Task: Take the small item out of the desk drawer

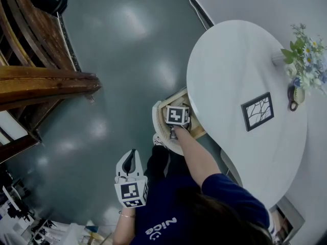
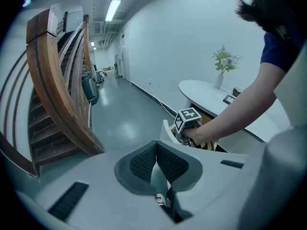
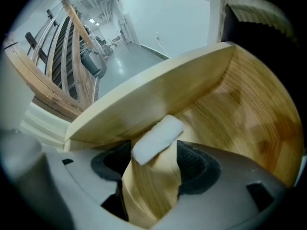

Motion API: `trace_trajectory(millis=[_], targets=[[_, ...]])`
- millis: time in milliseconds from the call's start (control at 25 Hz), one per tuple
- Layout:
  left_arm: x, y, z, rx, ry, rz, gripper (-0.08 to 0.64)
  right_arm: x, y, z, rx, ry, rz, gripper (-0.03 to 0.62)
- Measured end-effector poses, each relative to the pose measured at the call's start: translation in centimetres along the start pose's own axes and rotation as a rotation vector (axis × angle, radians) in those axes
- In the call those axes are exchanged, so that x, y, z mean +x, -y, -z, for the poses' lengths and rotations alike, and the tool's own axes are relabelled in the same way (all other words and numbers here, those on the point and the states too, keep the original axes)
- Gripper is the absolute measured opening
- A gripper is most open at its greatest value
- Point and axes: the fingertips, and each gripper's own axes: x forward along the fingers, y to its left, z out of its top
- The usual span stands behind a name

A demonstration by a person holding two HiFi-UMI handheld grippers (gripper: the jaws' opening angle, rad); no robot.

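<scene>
1. Right gripper reaches into the drawer; jaws wide, white small item at frame centre between their tips (against drawer's wall).
2. Left gripper, lower centre: jaws together, empty.

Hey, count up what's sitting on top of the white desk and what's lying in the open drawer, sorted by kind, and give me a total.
picture frame: 1
vase of flowers: 1
white block, in the drawer: 1
Total: 3
</scene>
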Motion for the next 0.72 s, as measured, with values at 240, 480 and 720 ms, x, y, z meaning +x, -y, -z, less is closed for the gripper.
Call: trace_trajectory(millis=[240, 480, 720], targets=[[0.0, -0.3, 0.6, 0.003, -0.015, -0.002, 0.005, 0.6, 0.7, -0.4, 0.016, -0.001, 0.014, 0.305], [0.1, -0.5, 1.3, 0.005, -0.032, -0.004, 0.005, 1.0, 0.9, -0.5, 0.017, -0.001, 0.029, 0.304], [0.0, -0.7, 1.4, 0.001, -0.034, -0.008, 0.005, 1.1, 1.7, -0.4, 0.007, 0.011, 0.086, 0.245]])
